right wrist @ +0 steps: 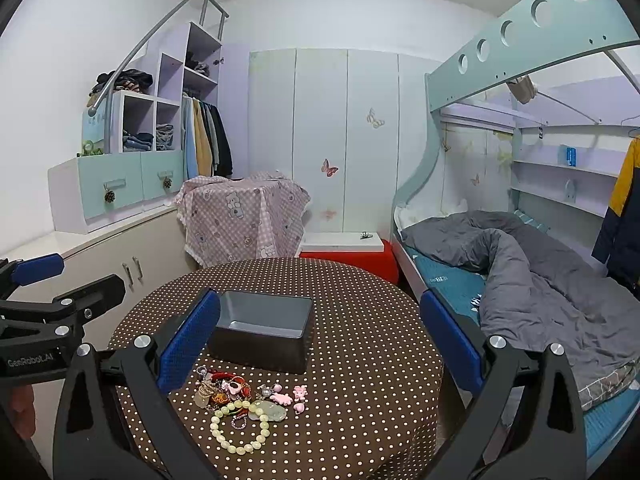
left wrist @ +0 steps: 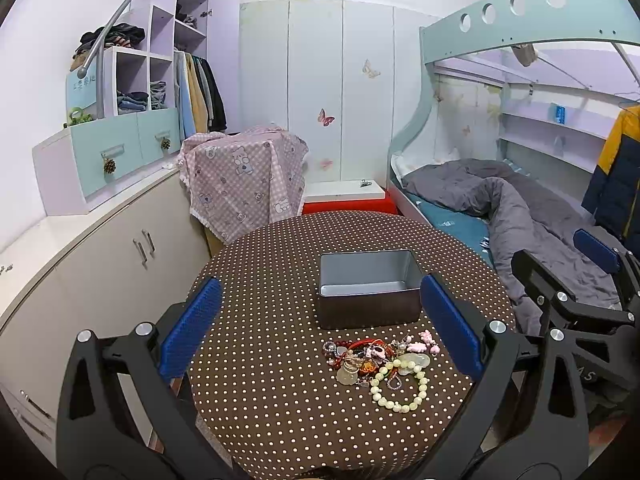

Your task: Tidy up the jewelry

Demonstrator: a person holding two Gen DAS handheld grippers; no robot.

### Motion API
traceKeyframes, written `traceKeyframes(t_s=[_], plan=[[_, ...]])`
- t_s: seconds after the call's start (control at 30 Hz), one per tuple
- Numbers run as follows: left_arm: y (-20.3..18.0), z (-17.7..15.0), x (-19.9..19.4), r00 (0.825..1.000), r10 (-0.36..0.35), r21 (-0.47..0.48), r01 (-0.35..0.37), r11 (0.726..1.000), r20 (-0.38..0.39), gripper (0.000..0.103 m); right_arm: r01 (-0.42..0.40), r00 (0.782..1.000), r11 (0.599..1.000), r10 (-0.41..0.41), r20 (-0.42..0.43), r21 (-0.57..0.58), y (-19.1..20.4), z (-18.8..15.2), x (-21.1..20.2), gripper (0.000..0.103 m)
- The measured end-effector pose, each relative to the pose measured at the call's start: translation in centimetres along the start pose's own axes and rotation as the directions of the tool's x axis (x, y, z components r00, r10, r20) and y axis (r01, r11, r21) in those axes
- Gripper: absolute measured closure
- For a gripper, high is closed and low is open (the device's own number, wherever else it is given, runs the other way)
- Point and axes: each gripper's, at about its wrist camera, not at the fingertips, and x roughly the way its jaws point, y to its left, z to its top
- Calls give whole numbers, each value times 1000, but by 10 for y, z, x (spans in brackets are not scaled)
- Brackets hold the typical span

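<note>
Brown white-dotted tablecloth (left wrist: 280, 380), grey tin (left wrist: 368, 308), blue fingers (left wrist: 192, 328).

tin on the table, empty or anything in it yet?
Empty. The metal tin shows only bare floor and walls in both views; the jewelry pile lies on the tablecloth beside it.

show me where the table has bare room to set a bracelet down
Bare cloth lies on the table left of the jewelry pile and the metal box, also behind the box toward the far edge. The box itself is empty. It is crowded only between the box and the pile, around the bead bracelet.
</note>
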Motion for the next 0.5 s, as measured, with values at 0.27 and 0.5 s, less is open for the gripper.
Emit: traceKeyframes(t_s=[0.27, 0.5], plan=[[1, 0, 1, 1000, 4, 8, -4, 1000, -9, 6, 3, 1000, 1000, -3, 1, 0, -1, 1, -1, 7], [1, -1, 1, 1000, 4, 5, -4, 1000, -4, 6, 1, 1000, 1000, -1, 2, -4, -1, 1, -2, 7]])
